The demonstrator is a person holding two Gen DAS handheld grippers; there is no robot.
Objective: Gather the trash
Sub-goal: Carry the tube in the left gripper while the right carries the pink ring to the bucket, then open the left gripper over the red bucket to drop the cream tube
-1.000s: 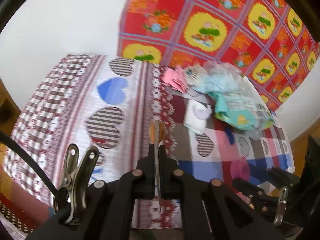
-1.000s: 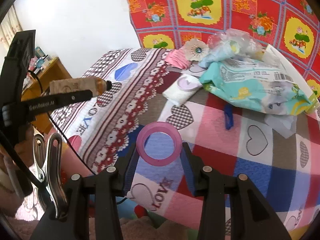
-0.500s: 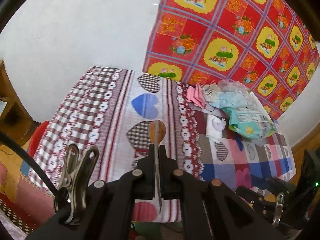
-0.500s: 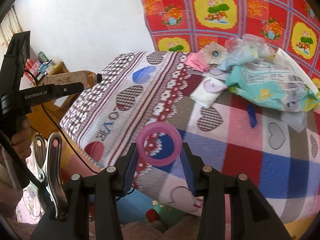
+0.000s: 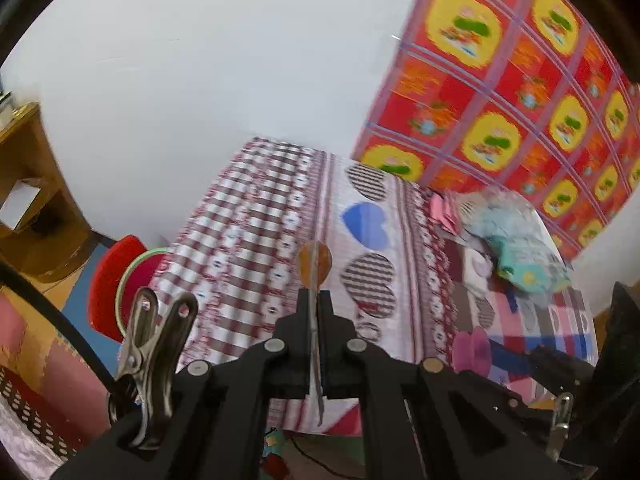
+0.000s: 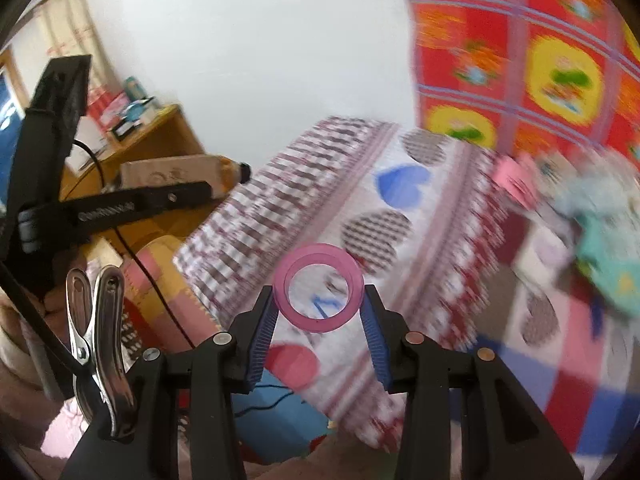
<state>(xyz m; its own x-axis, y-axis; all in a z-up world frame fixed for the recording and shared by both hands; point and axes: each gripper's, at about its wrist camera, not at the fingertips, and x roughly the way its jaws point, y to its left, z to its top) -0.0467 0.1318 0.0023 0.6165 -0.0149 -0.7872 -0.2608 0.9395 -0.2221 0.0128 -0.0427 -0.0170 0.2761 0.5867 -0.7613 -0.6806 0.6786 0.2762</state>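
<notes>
My left gripper is shut on a thin flat brown pouch, seen edge-on above the fingertips. The right wrist view shows that pouch broadside at the left, with a dark cap at its end. My right gripper is shut on a pink ring, its blue pads pressing on both sides. The ring also shows at the lower right of the left wrist view. Both grippers hang off the bed's near edge. A teal packet and a pink item lie blurred on the far right of the bed.
The bed has a patchwork heart cloth. A red-and-yellow cloth hangs on the white wall. A wooden shelf stands at left, and a red and green round thing sits low by the bed. A cluttered wooden desk is left of the bed.
Both views have pulled back from the bed and swung left. The trash pile has slid right and shrunk. Floor and furniture now show at left. Both grips are unchanged.
</notes>
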